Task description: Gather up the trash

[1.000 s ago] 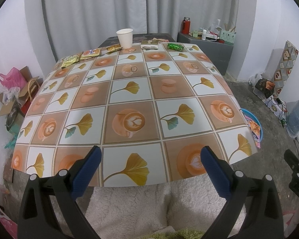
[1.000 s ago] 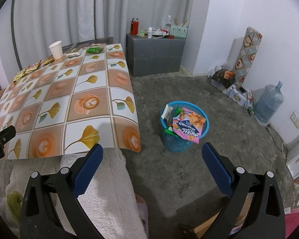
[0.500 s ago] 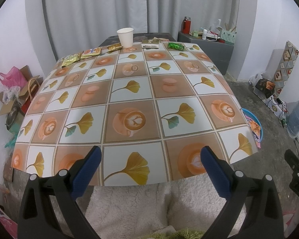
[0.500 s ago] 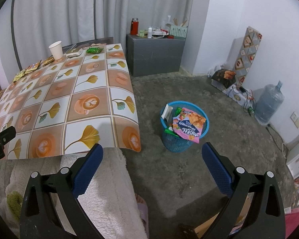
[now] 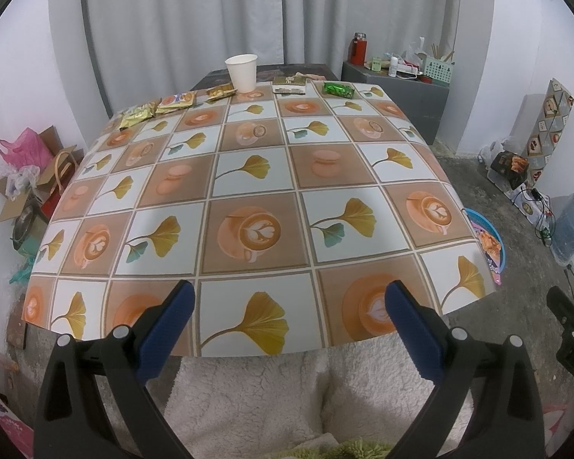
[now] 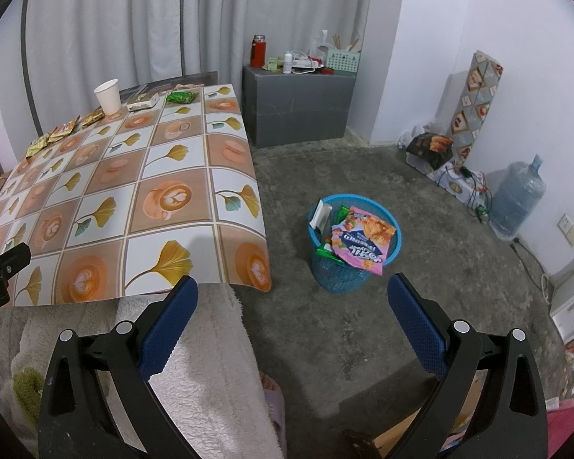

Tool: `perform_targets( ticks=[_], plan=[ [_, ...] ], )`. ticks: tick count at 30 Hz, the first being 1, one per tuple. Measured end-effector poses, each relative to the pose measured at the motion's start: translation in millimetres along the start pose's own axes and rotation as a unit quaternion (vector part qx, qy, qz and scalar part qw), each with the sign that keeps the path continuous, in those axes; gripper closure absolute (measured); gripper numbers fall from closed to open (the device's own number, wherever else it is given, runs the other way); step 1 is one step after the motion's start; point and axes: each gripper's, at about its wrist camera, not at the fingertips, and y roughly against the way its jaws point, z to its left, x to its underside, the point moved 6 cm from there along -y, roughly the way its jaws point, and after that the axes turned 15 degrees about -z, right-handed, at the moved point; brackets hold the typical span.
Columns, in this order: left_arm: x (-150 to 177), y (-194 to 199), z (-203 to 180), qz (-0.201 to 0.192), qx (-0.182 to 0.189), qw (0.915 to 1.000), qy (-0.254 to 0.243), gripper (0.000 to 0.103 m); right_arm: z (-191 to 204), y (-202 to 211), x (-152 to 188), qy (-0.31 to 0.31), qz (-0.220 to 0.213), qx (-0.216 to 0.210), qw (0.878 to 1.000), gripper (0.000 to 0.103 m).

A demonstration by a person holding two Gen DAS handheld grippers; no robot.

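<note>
Both grippers are released and hold nothing: the left gripper stands with its jaws spread wide over the near edge of the table, and the right gripper stands likewise spread over the bare concrete floor just off the table's right corner. A checked cloth printed with leaves and coffee cups covers the table. All trash on it lies along the far edge, well apart from either gripper. From left to right in the left wrist view: a yellow wrapper, an orange wrapper touching it, a small gold wrapper, a white paper cup standing upright, a flat pale packet and a green wrapper. The blue basket stands on the floor to the right of the table, near its right corner; it already contains several wrappers, with a large pink snack bag lying on top and hanging over the near rim. A white fleece garment on the person fills the lower foreground below the table edge. A water jug stands by the right wall.
</note>
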Motion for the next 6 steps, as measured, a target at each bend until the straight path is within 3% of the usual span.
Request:
perform_targets(
  ticks=[6],
  plan=[
    [1.6, 0.3, 5.1, 0.0, -0.001, 1.0, 0.001, 0.006, 0.6, -0.2, -0.1, 0.0, 0.0, 0.0, 1.0, 0.008]
  ],
)
